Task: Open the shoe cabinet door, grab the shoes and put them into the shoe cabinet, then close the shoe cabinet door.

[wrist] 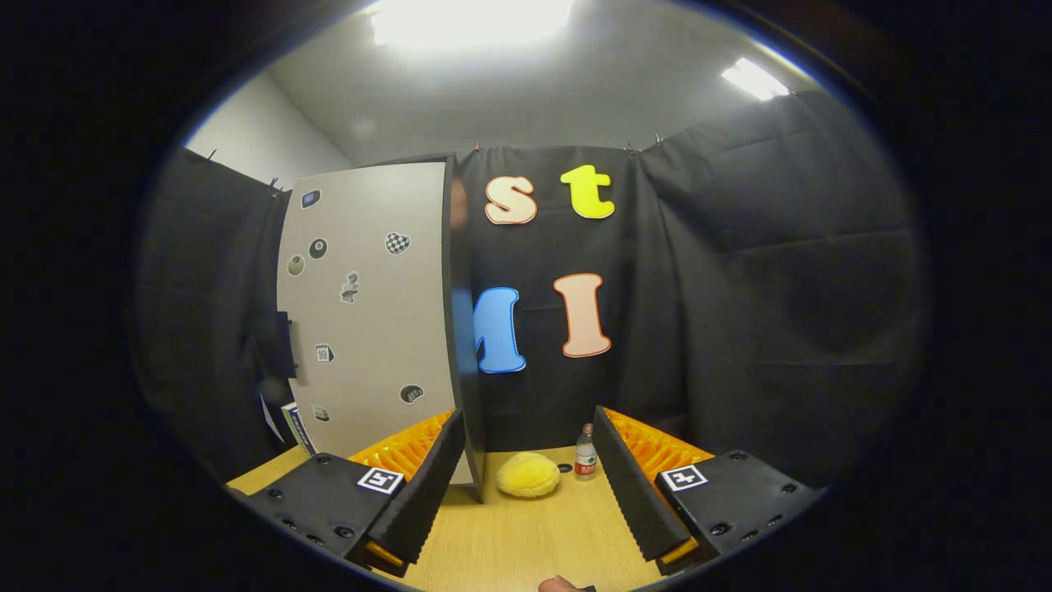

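A yellow fluffy shoe [528, 475] lies on the wooden table [526, 543], just ahead of my fingers and between their lines. My gripper [528, 423] is open wide, with nothing between its fingers [419, 493]. The shoe cabinet [370, 312] stands upright at the left, its pale grey front dotted with small stickers, a dark handle [283, 345] at its left edge and a dark side edge [462, 329] facing the shoe. My left finger reaches up to the cabinet's lower right corner. I cannot tell whether its door is ajar.
A small water bottle [585, 452] stands just right of the shoe, close to my right finger, with a small dark cap-like thing [565, 467] beside it. Black cloth walls close the booth behind and to the right. Some papers [292, 423] lean left of the cabinet.
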`<state>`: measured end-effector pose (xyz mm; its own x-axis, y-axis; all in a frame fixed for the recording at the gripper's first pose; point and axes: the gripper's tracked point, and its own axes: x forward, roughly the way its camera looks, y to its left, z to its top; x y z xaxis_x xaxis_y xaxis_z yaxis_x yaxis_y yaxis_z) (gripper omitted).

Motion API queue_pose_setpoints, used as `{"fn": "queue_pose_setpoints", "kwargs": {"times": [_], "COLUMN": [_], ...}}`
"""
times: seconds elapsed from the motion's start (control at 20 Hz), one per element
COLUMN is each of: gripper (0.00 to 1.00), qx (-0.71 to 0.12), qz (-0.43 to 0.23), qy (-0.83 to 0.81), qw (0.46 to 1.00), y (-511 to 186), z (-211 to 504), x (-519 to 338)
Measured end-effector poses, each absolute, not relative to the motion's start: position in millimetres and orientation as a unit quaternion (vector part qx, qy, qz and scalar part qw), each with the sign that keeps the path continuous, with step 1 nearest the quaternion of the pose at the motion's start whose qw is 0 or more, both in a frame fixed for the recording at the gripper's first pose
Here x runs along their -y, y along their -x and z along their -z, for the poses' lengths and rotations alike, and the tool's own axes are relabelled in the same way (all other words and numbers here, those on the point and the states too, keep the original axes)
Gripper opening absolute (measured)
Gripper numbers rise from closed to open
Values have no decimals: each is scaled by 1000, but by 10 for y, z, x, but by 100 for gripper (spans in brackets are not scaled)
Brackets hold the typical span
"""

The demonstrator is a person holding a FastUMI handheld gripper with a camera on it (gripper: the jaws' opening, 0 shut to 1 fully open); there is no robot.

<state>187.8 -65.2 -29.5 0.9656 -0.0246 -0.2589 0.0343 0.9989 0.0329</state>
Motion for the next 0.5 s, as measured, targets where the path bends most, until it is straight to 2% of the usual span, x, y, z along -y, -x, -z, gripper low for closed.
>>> {"fn": "queue_pose_setpoints", "kwargs": {"times": [0.5], "gripper": [98], "qx": [-141], "qz": [0], "qy": [-24], "qw": [990], "y": [-1935], "z": [400], "x": [523]}}
